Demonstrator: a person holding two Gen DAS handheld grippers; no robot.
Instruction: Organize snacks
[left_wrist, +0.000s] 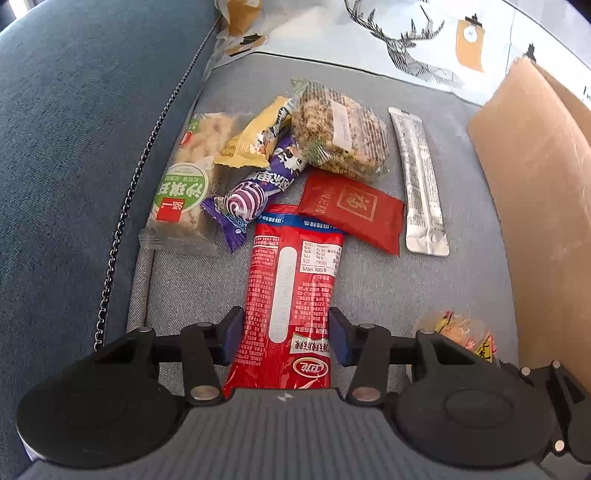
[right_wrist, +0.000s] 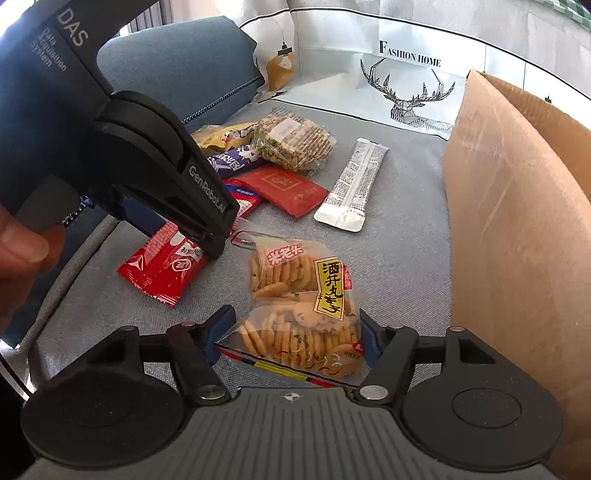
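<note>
surface: grey sofa cushion (left_wrist: 461, 280); on it: snack packets (left_wrist: 295, 184); cardboard box (left_wrist: 535, 206)

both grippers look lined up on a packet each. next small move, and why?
Probably close both. The left gripper straddles the long red packet, and the right gripper straddles the cracker bag. Both sets of pads sit beside the wrappers and do not yet seem to squeeze them. The cardboard box waits to the right.

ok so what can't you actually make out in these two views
- Inside of the cardboard box: both views show only its outer wall, and the frame edge cuts it off.
- Near end of the long red packet: hidden under the left gripper body in the left wrist view.
- Small print on the silver sachet: too small to read.
- Whether the right gripper pinches the cracker bag or just brackets it.
</note>
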